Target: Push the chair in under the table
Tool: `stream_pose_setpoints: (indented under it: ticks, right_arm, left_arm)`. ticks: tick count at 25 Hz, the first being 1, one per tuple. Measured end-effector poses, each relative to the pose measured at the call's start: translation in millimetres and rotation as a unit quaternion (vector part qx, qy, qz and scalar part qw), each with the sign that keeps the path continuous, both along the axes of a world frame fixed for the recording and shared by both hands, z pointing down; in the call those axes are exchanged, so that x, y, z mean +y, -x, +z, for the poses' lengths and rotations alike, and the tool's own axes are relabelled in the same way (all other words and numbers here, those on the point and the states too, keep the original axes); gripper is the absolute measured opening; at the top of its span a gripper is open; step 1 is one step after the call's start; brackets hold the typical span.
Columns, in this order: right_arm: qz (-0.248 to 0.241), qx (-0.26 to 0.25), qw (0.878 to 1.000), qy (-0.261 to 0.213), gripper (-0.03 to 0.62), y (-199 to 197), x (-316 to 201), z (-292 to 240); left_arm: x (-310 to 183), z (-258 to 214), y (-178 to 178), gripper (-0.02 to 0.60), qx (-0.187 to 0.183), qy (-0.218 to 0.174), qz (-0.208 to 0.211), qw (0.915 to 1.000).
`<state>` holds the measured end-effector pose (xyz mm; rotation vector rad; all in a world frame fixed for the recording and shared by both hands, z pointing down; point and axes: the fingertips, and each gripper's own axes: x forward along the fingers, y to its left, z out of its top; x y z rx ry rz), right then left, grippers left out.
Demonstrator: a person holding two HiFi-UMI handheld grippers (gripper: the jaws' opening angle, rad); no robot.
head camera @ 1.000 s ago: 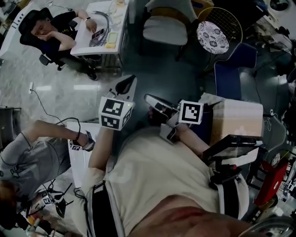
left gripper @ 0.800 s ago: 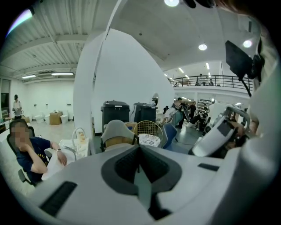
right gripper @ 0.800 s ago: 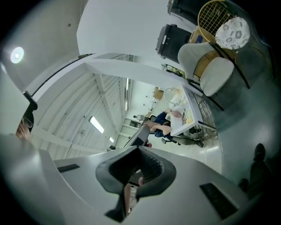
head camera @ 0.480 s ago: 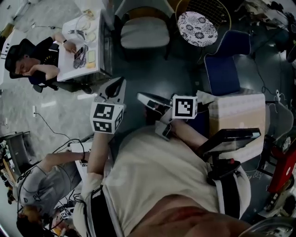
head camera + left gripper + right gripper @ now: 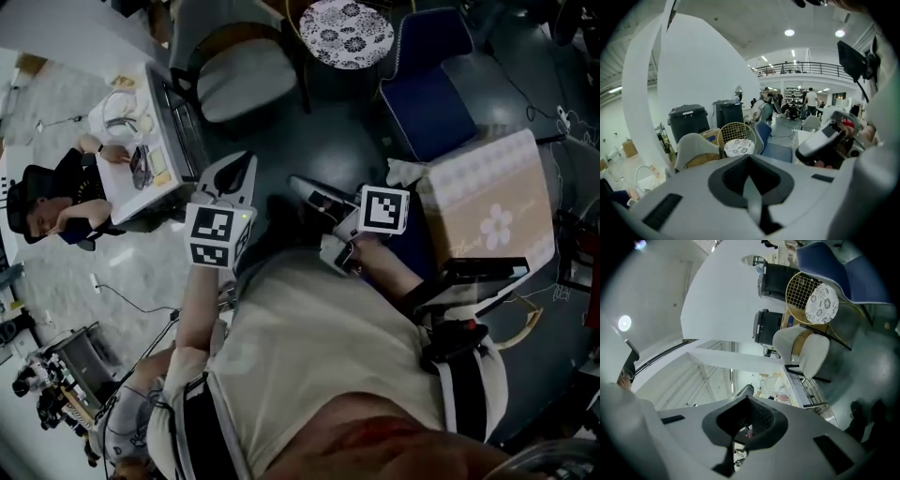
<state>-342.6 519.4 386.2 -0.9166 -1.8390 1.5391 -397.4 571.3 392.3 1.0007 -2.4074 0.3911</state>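
Chair here is the grey padded one at the top of the head view. It sits just beside the end of the white table and, from what I can tell, isn't tucked under yet. Left gripper and right gripper both have their jaws fully together with nothing between them, and both are well short of the chair, so I'd guess it'll be a shove with the closed tips. My worry is that two narrow tips on a rounded, cushioned back could slide off sideways. If one side pushes harder, the chair probably twists and jams against the table's dark end frame instead of going under. There's also a person sitting at that table with stuff laid out on it, so a hard bump could jostle all of that. The wire chair with the round patterned cushion and the blue chair stand near, so a skewed push might knock into them.
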Motion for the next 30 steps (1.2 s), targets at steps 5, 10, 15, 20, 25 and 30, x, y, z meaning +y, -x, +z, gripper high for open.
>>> stream_pose_setpoints:
  ticks: [5, 10, 15, 20, 25, 30]
  right_arm:
    - [0.018, -0.016, 1.000, -0.010, 0.011, 11, -14, -3]
    - [0.071, 0.000, 0.997, -0.021, 0.011, 35, -34, 2]
    - [0.104, 0.024, 0.993, -0.058, 0.011, 82, -47, 9]
    - [0.168, 0.042, 0.982, -0.080, 0.011, 115, -68, 7]
    - [0.187, 0.018, 0.978, -0.094, 0.011, 168, -57, -4]
    - [0.199, 0.046, 0.974, -0.102, 0.011, 197, -44, 1]
  left_arm:
    - [-24, 1, 12, 0.008, -0.001, -0.008, 0.039, 0.9992]
    - [-33, 7, 36, 0.008, 0.012, -0.022, 0.070, 0.9972]
    - [-48, 19, 97, 0.008, 0.038, -0.074, 0.092, 0.9923]
    - [-65, 14, 132, 0.008, 0.043, -0.097, 0.134, 0.9852]
    - [-63, 11, 185, 0.008, 0.039, -0.113, 0.164, 0.9791]
    - [-72, 23, 218, 0.008, 0.067, -0.126, 0.179, 0.9736]
